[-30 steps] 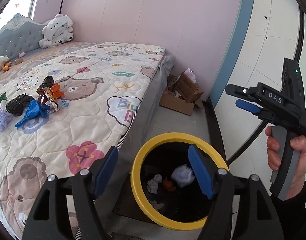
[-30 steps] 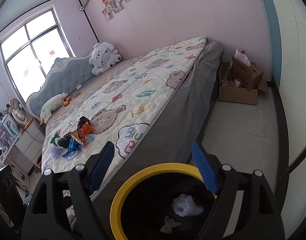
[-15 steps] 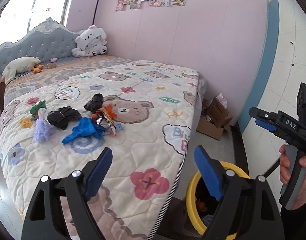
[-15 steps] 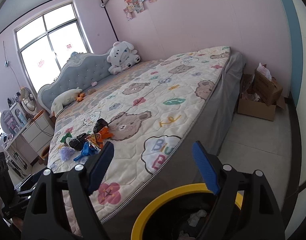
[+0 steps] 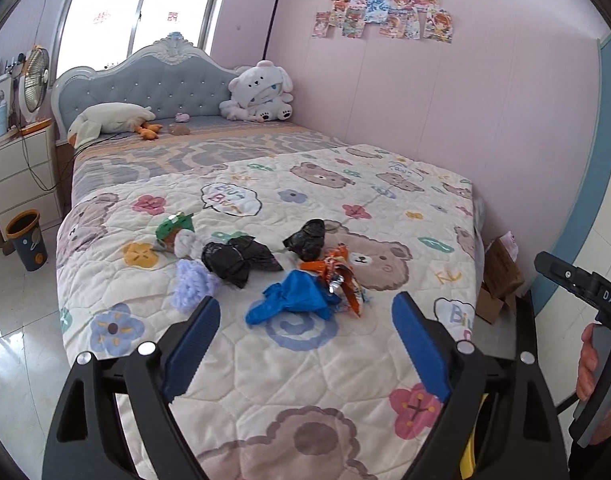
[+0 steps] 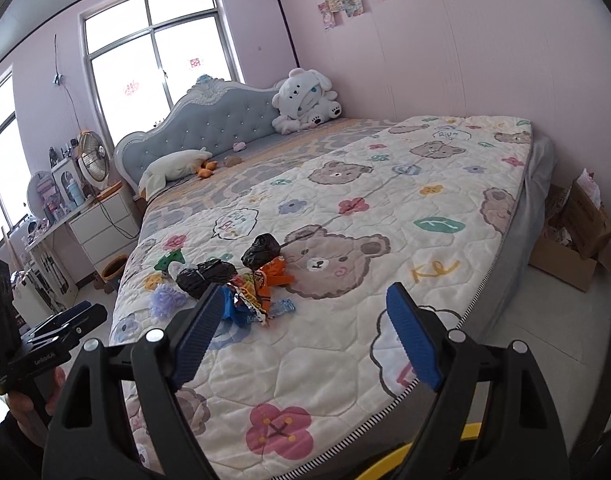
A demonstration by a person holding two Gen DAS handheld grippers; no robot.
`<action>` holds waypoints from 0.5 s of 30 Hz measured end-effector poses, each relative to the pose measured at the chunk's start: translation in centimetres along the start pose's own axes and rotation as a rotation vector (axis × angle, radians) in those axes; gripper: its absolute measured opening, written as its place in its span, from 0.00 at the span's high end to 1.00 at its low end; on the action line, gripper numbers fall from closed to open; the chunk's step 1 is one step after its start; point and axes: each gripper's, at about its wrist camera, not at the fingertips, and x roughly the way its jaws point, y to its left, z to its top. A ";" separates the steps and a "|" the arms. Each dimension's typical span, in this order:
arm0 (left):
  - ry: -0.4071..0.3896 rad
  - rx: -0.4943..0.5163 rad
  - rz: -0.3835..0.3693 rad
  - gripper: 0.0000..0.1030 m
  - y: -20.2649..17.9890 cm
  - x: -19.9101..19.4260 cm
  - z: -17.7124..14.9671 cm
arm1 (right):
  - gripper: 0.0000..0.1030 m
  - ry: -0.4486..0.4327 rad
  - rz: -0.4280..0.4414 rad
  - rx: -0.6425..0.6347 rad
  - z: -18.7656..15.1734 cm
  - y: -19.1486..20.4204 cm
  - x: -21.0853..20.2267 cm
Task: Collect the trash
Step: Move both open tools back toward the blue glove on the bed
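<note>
While both tongs stand empty, left gripper [image 5: 301, 344] jaws widening, nothing between | trash pile [image 5: 265, 268] on quilt [image 5: 345, 360], ahead of both, up-left of right gripper [image 6: 305, 334], also wide; left nearer | long axis left-right | quilt "Biu~Biu~"; right tool "DAS"

Pink-walled bedroom [image 5: 485, 92], bright window [image 6: 157, 60]
</note>
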 end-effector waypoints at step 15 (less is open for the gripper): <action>0.063 -0.089 0.137 0.18 8.6 5.6 1.5 | 0.22 0.101 0.051 -0.071 1.1 5.9 11.6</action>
